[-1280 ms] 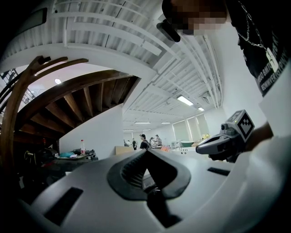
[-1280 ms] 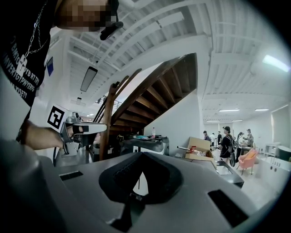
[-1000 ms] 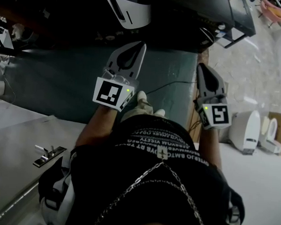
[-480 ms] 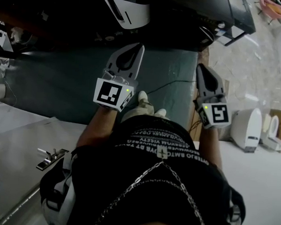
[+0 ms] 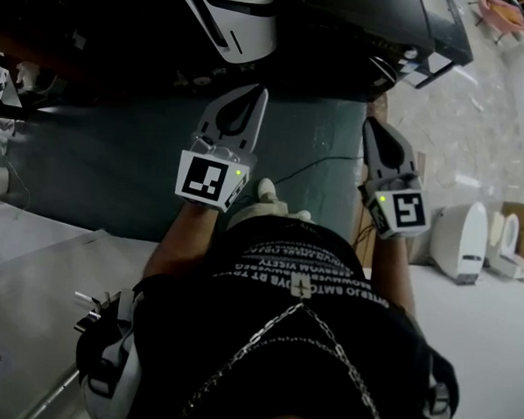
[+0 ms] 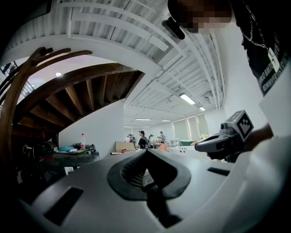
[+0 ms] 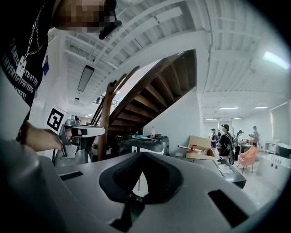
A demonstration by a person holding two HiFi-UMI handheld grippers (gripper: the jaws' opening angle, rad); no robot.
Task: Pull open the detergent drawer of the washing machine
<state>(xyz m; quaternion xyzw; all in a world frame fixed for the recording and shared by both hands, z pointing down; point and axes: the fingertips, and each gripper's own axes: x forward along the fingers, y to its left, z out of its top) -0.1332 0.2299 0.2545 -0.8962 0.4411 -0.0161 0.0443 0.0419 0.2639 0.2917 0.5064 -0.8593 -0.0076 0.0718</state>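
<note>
**A:** Head view first, quick.

**B:** Person looking down past their own black printed T-shirt [image 5: 299, 338]. The grey plastic left gripper [image 5: 260, 92] and the grey plastic right gripper [image 5: 372, 124] are both held out level over a dark green floor covering [image 5: 115, 170]. Each has its fingers pressed together with nothing in them. There's a white curved casing with a black stripe [image 5: 228, 18] at the top edge. I can't tell what it is.

**A:** Washing machine? Detergent drawer?

**B:** I can't make out either one in any view.

**A:** Left gripper view?

**B:** Jaws closed, nothing between them. Beyond is a brown wooden staircase [image 6: 82, 86] and people far off. The other gripper shows at the right.

**A:** Right gripper view?

**B:** Tips together, empty. A tan cardboard box [image 7: 202, 143] sits past the stairs.

**A:** Which step is this?

**B:** I'd say the approach, with nothing begun. To do it well, face the machine squarely and bring one gripper level to the drawer front. Spread the fingers, catch the drawer's lip and pull straight out without twisting. Keep the other gripper clear.

**A:** Any writing?

**B:** The white shirt print is upside down from the head camera and I can't read it reliably. The marker cubes carry patterns only. No brand visible.
</note>
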